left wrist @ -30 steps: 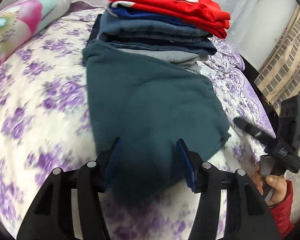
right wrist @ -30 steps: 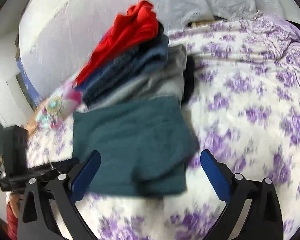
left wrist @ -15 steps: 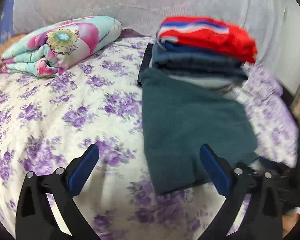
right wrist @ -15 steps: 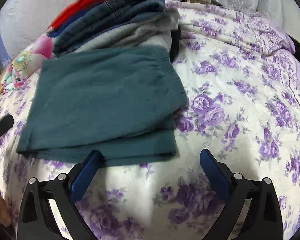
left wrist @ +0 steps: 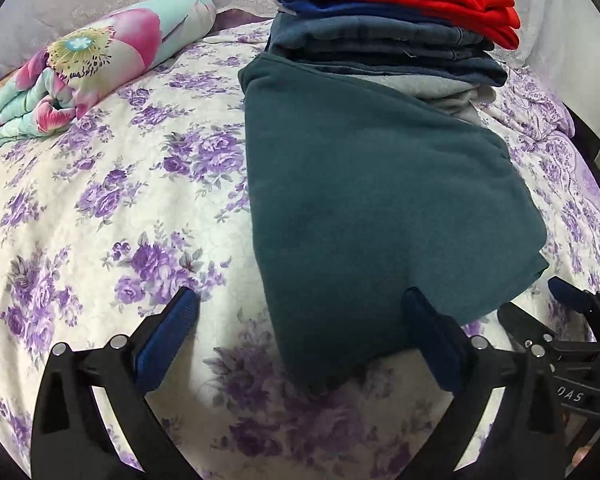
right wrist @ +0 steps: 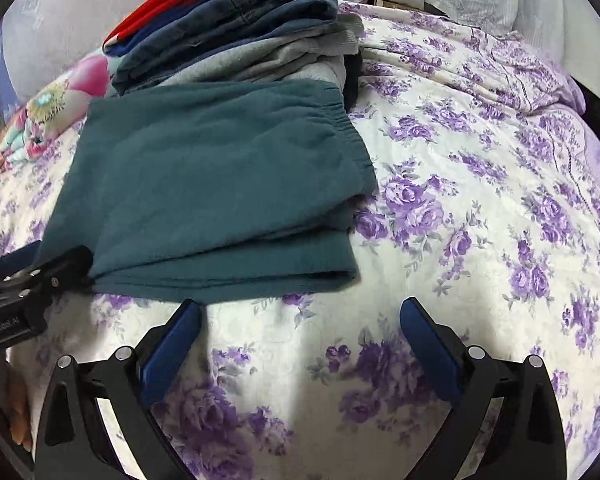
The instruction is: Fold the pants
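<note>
While the green pants (left wrist: 380, 200) lie folded on the bed (left wrist: 100, 200) by the clothes pile (left wrist: 380, 24), the left tongs (left wrist: 300, 324) have just opened and the right tongs (right wrist: 300, 328) gape empty. A bump could mess up the fold.

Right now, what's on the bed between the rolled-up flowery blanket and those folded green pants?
Nothing but bare bedspread, white with purple flowers. The left wrist view shows it best: the flowery blanket lies far left, the green pants lie right, and only sheet runs between.
</note>
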The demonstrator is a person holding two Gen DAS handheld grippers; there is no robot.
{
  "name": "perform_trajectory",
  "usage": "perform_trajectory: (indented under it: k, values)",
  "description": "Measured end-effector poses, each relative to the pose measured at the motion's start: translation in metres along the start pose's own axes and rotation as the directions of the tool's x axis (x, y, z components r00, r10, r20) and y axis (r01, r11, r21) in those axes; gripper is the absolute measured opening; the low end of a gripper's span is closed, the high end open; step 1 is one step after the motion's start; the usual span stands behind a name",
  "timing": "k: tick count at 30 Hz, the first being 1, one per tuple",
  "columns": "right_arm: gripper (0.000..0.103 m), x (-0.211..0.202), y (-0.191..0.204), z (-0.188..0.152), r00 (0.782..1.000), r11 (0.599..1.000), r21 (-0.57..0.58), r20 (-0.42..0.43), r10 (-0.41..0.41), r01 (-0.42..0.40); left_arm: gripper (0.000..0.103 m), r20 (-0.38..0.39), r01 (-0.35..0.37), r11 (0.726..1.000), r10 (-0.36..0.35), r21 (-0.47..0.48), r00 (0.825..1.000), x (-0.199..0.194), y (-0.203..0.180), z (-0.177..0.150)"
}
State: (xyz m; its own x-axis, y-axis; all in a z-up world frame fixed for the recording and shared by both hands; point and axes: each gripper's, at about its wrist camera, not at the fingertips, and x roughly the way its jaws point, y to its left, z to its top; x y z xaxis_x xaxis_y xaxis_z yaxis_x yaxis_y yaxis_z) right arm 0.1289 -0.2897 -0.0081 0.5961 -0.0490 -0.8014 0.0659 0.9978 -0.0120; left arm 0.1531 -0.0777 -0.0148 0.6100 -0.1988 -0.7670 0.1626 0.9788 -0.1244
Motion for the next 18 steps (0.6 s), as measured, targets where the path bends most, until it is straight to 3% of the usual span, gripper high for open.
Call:
perform_trajectory:
  k: [6,9,11,14,15,16,18]
  values:
    - [0.1,-0.004,-0.003,0.0,1.0,1.0,0.01,0.007,0.009,-0.009,0.099,0.005,0.016,1.0,-0.016,0.019,1.0,-0.002,0.0,0.001]
    - [0.1,-0.021,0.003,-0.002,0.994,0.999,-0.001,0.094,-0.05,0.051,0.099,0.054,0.046,0.998,-0.048,0.032,0.997,-0.013,0.001,0.001]
    - [0.1,-0.045,0.01,-0.003,0.969,0.996,-0.02,0.235,-0.08,0.087,0.099,0.1,0.039,0.998,-0.043,0.041,0.994,-0.023,0.0,0.001]
    - [0.1,-0.078,0.024,-0.008,0.886,0.992,-0.041,0.454,-0.087,0.119,0.099,0.183,-0.05,0.996,0.036,0.072,0.982,-0.038,-0.008,0.0]
    - [0.1,-0.081,0.027,-0.007,0.871,0.992,-0.05,0.485,-0.079,0.118,0.099,0.202,-0.076,0.994,0.057,0.085,0.978,-0.041,-0.011,0.0]
    - [0.1,-0.08,0.031,-0.004,0.863,0.992,-0.059,0.5,-0.071,0.115,0.099,0.228,-0.106,0.989,0.079,0.107,0.971,-0.045,-0.018,-0.001]
    - [0.1,-0.075,0.034,0.001,0.869,0.994,-0.064,0.493,-0.045,0.088,0.099,0.249,-0.14,0.981,0.104,0.133,0.963,-0.048,-0.026,-0.003]
